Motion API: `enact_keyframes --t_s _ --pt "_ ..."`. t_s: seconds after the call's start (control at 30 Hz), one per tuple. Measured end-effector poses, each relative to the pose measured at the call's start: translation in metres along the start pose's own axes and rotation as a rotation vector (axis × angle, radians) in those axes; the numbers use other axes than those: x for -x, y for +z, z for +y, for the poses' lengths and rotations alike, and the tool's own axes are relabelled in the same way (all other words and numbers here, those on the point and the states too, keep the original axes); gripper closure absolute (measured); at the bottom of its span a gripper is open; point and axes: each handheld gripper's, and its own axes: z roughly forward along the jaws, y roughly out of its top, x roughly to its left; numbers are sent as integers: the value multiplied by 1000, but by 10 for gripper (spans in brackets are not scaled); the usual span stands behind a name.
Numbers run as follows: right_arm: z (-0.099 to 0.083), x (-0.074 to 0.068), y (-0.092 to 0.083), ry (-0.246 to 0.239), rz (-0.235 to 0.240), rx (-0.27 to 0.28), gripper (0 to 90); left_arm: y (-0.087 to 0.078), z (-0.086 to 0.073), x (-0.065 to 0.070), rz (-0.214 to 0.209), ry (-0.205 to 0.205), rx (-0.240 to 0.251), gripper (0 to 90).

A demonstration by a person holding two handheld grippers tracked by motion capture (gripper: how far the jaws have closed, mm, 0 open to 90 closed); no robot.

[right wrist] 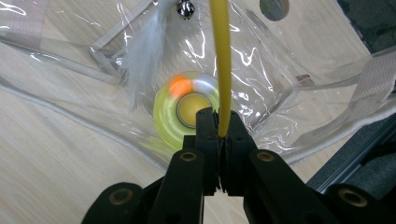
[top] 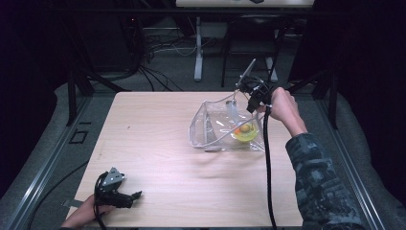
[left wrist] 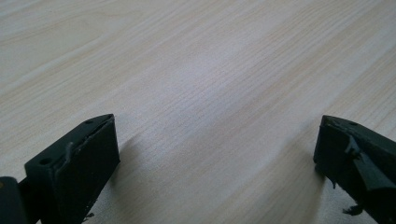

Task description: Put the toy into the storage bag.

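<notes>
I am working over one light wooden worktop (top: 158, 158) with a visible grain; it stands in a dark room. Beyond its far edge I see grey floor, loose black cables (top: 158, 48) and the white leg of another table (top: 198, 52).

Landmark: one clear plastic bag (top: 213, 127), lying open on the worktop. All positions below refer to it.

Item count:
- One yellow rod (right wrist: 220, 60), thin. The right gripper (right wrist: 218, 122) has its jaws clamped on the rod's lower end, directly above the bag.
- One white feather (right wrist: 144, 51) and one small silver bell (right wrist: 185, 8), at the rod's far end, over the bag.
- One yellow disc toy (right wrist: 180, 116) with an orange spot, inside the bag, beneath the right gripper.

The left gripper (left wrist: 217, 158) rests on bare worktop well apart from the bag, near the front edge. Its jaws stand wide, with nothing between them.
</notes>
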Motion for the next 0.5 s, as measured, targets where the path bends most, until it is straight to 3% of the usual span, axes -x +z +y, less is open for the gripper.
enact_keyframes --t_s 0.5 --pt "1 -1 14 9 -14 -51 875 0 0 0 0 0 0 0"
